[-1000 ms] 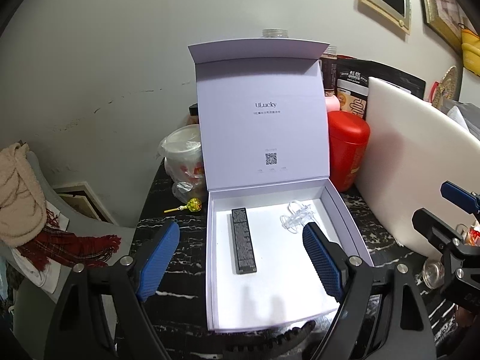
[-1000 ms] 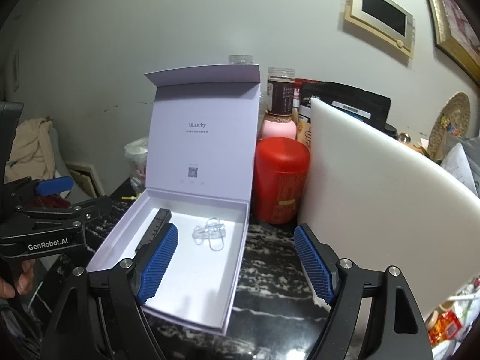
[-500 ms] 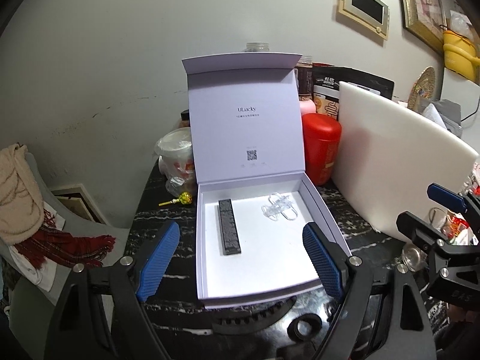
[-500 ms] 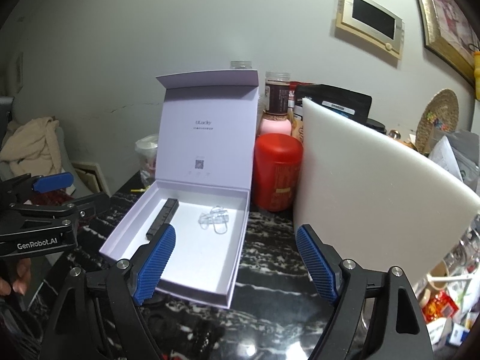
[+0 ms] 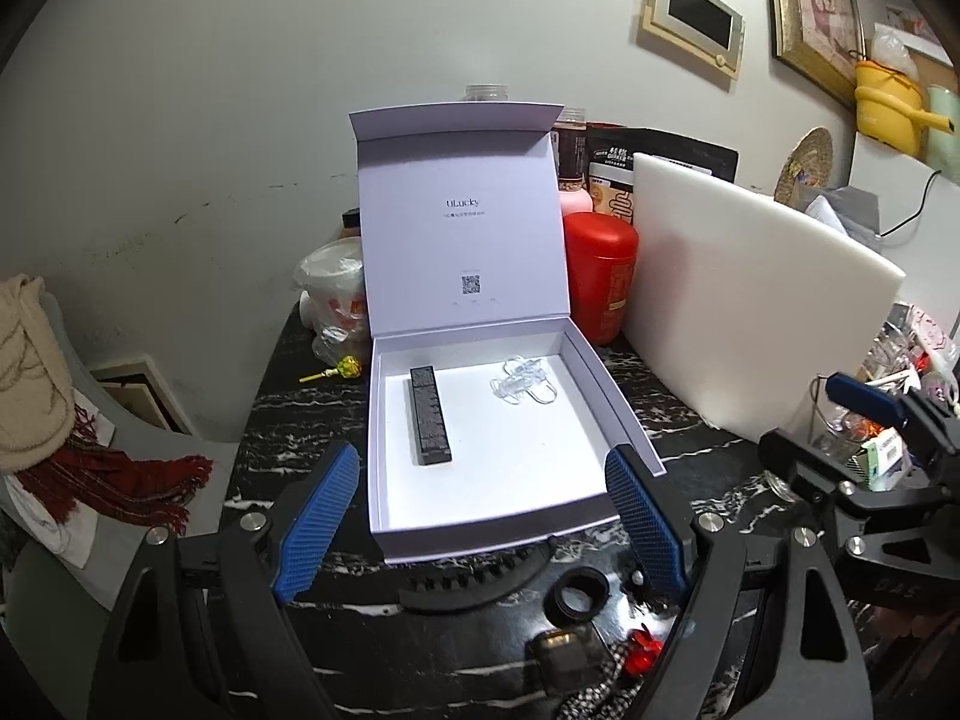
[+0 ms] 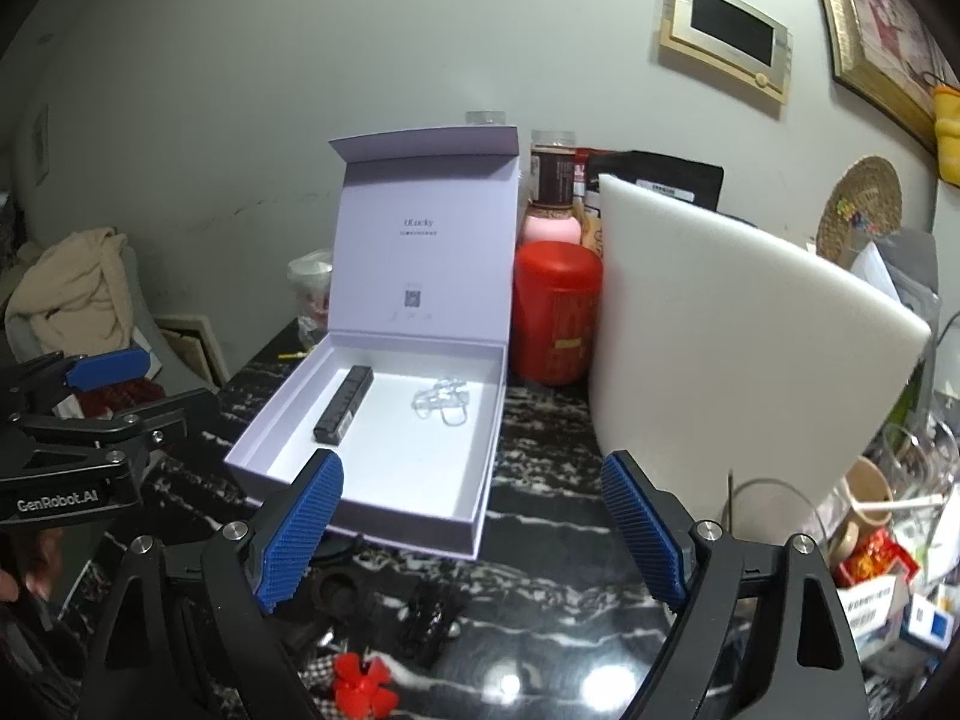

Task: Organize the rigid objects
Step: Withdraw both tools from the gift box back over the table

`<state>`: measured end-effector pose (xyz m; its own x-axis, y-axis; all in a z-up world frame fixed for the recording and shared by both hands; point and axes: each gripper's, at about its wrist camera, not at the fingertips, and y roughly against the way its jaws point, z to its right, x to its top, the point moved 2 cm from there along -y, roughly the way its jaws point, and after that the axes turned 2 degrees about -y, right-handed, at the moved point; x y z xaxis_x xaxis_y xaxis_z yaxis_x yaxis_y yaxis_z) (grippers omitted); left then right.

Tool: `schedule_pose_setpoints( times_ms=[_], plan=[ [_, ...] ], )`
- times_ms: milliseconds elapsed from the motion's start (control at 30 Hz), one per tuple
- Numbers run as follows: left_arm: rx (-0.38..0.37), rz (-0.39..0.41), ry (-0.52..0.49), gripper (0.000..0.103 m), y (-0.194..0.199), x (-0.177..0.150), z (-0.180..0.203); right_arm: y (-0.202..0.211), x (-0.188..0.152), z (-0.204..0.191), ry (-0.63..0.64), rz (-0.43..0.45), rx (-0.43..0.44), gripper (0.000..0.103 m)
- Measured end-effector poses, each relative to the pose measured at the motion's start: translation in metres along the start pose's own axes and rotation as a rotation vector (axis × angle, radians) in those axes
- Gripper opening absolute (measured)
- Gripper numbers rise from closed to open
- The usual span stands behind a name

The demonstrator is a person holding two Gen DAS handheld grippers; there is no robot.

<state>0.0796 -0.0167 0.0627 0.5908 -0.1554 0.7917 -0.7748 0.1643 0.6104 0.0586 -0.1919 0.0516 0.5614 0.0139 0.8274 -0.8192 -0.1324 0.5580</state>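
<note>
Both my grippers hang empty over the marble table. My left gripper (image 5: pixel 480 516) has its fingers wide apart; my right gripper (image 6: pixel 474 531) is opening, nothing between. Just past the left fingertips sits the open white box (image 5: pixel 618 414), holding a black bar (image 5: pixel 430 417), stiff and slim, best pinched across its narrow sides, I judge.
</note>
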Motion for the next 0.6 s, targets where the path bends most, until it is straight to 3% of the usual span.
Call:
schedule_pose_setpoints(
  times_ms=[600],
  plan=[
    [-0.065,-0.082,-0.01,0.085,0.009,-0.04,0.012,0.012,-0.05,-0.002,-0.033,-0.085,0.008,0.089]
  ],
)
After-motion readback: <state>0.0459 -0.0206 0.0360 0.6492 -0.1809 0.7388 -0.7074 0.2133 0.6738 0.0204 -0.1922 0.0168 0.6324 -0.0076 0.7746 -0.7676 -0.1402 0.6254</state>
